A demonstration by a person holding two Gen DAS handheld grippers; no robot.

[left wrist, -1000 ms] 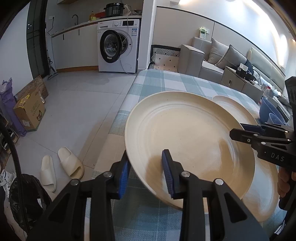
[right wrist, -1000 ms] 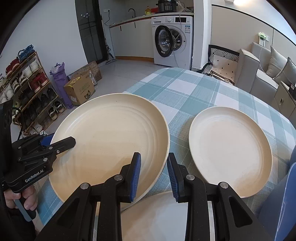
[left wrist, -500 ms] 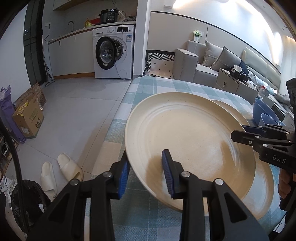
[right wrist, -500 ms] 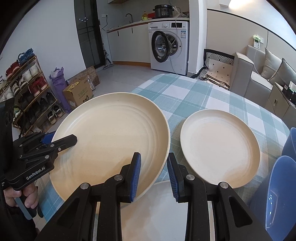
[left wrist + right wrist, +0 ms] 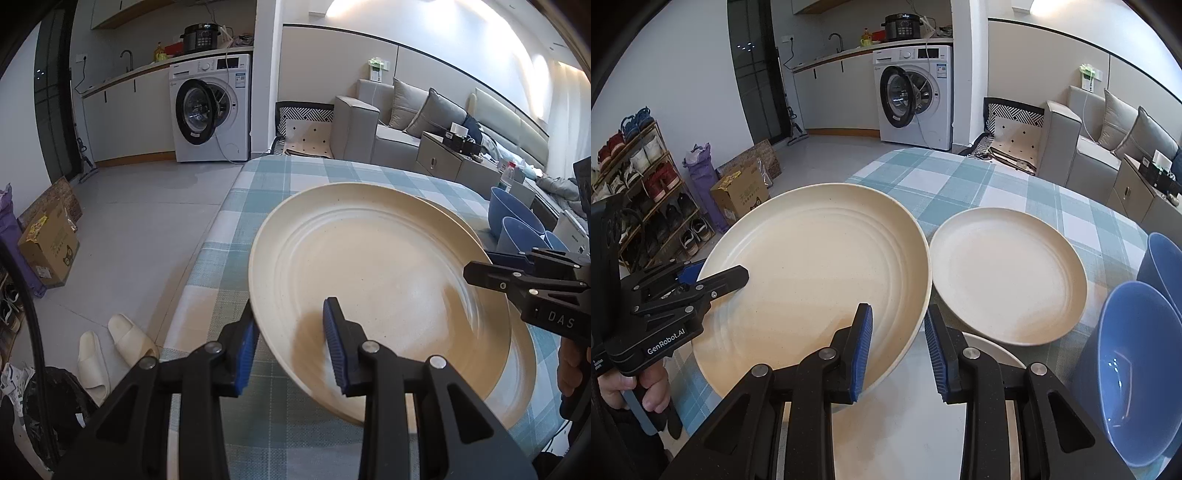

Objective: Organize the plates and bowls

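Observation:
A large cream plate [image 5: 376, 280] [image 5: 820, 280] is held tilted above the checked table. My left gripper [image 5: 291, 347] is shut on its near rim. My right gripper [image 5: 897, 347] is shut on the opposite rim, and shows in the left wrist view [image 5: 480, 275]. My left gripper shows in the right wrist view [image 5: 738, 275]. A second cream plate [image 5: 1008, 273] lies flat on the cloth to the right. A third cream plate [image 5: 908, 413] [image 5: 521, 354] lies under the held one. Blue bowls [image 5: 1134, 369] [image 5: 513, 218] stand at the right.
The table with the blue-and-white checked cloth [image 5: 960, 181] ends at a left edge [image 5: 207, 243] over the tiled floor. Slippers [image 5: 110, 347], a cardboard box [image 5: 48, 247] and a shoe rack [image 5: 646, 192] stand beyond it. A washing machine [image 5: 210, 110] and sofa [image 5: 406, 122] lie behind.
Both grippers have carried the large plate a little back and to the right over the near plate. The blue bowls have come further into both views.

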